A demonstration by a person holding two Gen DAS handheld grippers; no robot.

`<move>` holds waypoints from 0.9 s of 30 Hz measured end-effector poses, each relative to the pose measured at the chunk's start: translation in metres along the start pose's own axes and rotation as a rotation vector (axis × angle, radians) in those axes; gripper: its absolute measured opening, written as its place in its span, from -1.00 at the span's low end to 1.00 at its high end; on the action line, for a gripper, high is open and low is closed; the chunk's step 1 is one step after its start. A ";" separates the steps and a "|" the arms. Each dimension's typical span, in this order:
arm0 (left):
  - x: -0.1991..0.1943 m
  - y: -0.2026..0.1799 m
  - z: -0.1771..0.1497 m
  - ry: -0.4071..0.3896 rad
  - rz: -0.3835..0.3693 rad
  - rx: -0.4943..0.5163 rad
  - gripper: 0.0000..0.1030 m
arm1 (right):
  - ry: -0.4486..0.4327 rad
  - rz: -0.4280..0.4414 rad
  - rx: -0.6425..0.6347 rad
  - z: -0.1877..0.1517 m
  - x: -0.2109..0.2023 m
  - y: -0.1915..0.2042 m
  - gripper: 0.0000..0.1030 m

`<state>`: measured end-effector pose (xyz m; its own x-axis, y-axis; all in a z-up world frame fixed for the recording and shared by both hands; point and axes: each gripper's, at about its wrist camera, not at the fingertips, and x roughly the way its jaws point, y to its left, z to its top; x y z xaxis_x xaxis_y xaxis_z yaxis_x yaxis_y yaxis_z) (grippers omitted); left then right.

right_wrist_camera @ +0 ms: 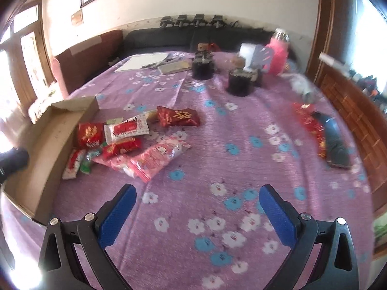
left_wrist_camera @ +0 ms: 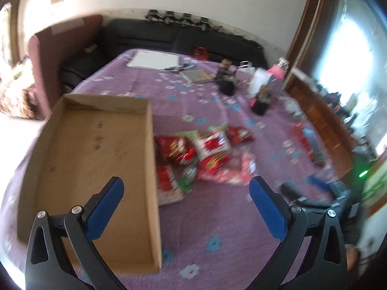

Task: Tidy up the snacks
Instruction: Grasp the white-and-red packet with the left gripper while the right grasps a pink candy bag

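- One shallow cardboard tray (right_wrist_camera: 52, 142), rectangular, matte brown, at 9 o'clock on the tabletop (right_wrist_camera: 217, 159).
- About eight glossy snack packets (right_wrist_camera: 125, 140), red, white, pink and green, heaped just right of the tray.
- Floral purple cloth, woven.
- Left gripper (left_wrist_camera: 186, 188) fingers spread, holding nothing.
- Right gripper (right_wrist_camera: 197, 195) fingers spread, holding nothing.

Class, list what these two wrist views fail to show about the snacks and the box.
- Snack pile, left wrist view: motion blur makes the printing unreadable.
- Cardboard box, right wrist view: its left end is cut off by the frame edge.
- Red packet, right wrist view: blurred, contents unclear.
- Lowest packets, left wrist view: partly behind the box wall.
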<state>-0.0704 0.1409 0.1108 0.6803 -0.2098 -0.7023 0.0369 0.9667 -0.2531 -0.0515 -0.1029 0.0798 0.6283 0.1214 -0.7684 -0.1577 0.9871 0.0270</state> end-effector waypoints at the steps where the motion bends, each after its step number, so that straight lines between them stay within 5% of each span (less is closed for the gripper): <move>1: 0.005 0.001 0.010 0.011 -0.027 0.002 1.00 | 0.011 0.029 0.012 0.003 0.007 -0.001 0.97; 4: 0.024 -0.005 0.029 0.040 -0.040 0.025 1.00 | 0.064 0.087 0.083 0.014 0.032 -0.002 0.84; 6: 0.050 -0.012 0.040 0.107 -0.076 0.051 0.76 | 0.111 0.119 0.130 0.020 0.051 -0.002 0.64; 11: 0.101 -0.015 0.052 0.242 -0.164 -0.013 0.70 | 0.186 0.152 0.195 0.032 0.089 0.004 0.43; 13: 0.113 -0.021 0.057 0.265 -0.157 0.003 0.70 | 0.179 0.125 0.170 0.035 0.091 0.009 0.09; 14: 0.119 -0.025 0.060 0.272 -0.150 0.023 0.70 | 0.191 0.140 0.158 0.035 0.092 0.010 -0.33; 15: 0.127 -0.033 0.062 0.281 -0.132 0.060 0.70 | 0.207 0.151 0.155 0.035 0.092 0.010 -0.44; 24: 0.170 -0.054 0.063 0.352 -0.068 0.178 0.66 | 0.189 0.128 0.197 0.018 0.074 -0.024 -0.47; 25: 0.173 -0.054 0.061 0.364 -0.071 0.179 0.52 | 0.185 0.129 0.202 0.017 0.074 -0.027 -0.47; 27: 0.180 -0.057 0.055 0.400 -0.059 0.207 -0.13 | 0.177 0.142 0.214 0.016 0.074 -0.032 -0.47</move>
<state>0.0905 0.0565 0.0352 0.3375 -0.2663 -0.9029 0.2406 0.9517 -0.1908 0.0118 -0.1237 0.0324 0.4665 0.2578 -0.8461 -0.0585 0.9635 0.2613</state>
